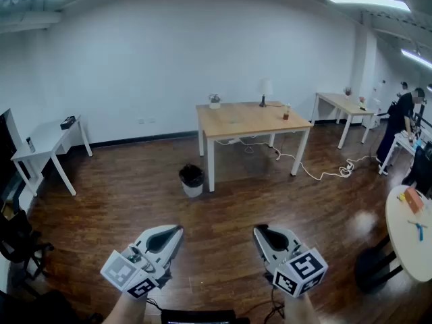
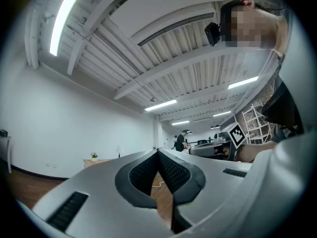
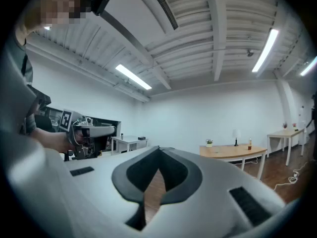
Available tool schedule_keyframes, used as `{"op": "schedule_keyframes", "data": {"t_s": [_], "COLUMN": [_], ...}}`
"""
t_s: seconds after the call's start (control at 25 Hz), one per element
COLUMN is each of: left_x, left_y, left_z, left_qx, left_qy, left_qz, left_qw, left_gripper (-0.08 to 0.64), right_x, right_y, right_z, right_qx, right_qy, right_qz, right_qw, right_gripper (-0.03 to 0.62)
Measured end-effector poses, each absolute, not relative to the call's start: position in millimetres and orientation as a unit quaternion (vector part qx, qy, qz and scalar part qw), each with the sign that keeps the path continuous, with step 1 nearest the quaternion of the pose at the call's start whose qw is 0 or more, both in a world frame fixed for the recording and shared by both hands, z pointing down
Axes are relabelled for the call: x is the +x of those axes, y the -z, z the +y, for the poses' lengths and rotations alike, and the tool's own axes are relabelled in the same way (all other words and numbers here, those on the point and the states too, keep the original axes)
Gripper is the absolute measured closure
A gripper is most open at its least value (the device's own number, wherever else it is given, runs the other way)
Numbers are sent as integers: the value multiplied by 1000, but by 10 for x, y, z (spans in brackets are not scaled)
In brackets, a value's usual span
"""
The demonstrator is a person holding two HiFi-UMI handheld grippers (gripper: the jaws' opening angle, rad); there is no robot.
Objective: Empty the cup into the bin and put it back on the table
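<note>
Above floor | left gripper closed, empty; right gripper likewise | bin well ahead

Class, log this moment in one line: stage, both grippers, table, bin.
stage: before pickup | left gripper: shut, empty | right gripper: shut, empty | table: across room | bin: beside table leg

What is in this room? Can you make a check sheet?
Surface: light wooden table with white legs, far across the dark wood floor.
Job's things: small white bin with black liner on the floor by the table's front left leg; small orange-brown container on the table, too small to call a cup.
Clutter: potted plant and table lamp on the table.
Grippers: left gripper and right gripper both shut, empty.
Cables: white cable trailing from under the table.
Surroundings: white side desk at left; person at right.
</note>
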State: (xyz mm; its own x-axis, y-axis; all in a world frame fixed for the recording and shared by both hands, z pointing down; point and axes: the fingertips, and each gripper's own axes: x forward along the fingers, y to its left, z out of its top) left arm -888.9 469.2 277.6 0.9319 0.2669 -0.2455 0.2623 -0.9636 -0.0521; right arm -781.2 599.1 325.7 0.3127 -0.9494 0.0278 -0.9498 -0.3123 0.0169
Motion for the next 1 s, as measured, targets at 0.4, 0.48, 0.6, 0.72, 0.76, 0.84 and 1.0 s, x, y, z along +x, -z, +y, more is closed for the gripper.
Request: {"op": "schedule_keyframes", "data": {"t_s": [0.4,0.48,0.6,0.72,0.76,0.84,1.0], "left_x": [-8598,-8484,-8274,-8048,-7965,-7798,-7476], "left_y": [-2874,-2899,-2986,-3010,-3004,-2965,-2890], "left_z": [4732,4687,4582,4377,4294,4106,3758], "left_qx": [-985,-984,-981,-979,-979,-977,-974], "left_qy": [-115,-112,-112,-124,-127,-136,-146], "left_qz": [-130,-138,-158,-160,-161,-163,-174], "left_qw": [13,16,16,17,16,17,15], "left_gripper": [560,560,560,560,560,560,560], "right_x": [-7455,-7349,-7150,-6987,-6923,-6779,-6470], "right_y": [-3369,-3352,-3355,-3408,-3407,-3385,-3353], "right_z": [6023,5942,5758,5534,5451,5285,4996], "right_qx": [804,806,807,804,804,808,818], "right_qy": [-16,-12,-11,-15,-16,-17,-24], "right_qz": [-594,-591,-591,-594,-593,-589,-573], "right_qw": [19,27,23,29,32,30,26], "right_gripper": [592,592,592,592,592,592,592]}}
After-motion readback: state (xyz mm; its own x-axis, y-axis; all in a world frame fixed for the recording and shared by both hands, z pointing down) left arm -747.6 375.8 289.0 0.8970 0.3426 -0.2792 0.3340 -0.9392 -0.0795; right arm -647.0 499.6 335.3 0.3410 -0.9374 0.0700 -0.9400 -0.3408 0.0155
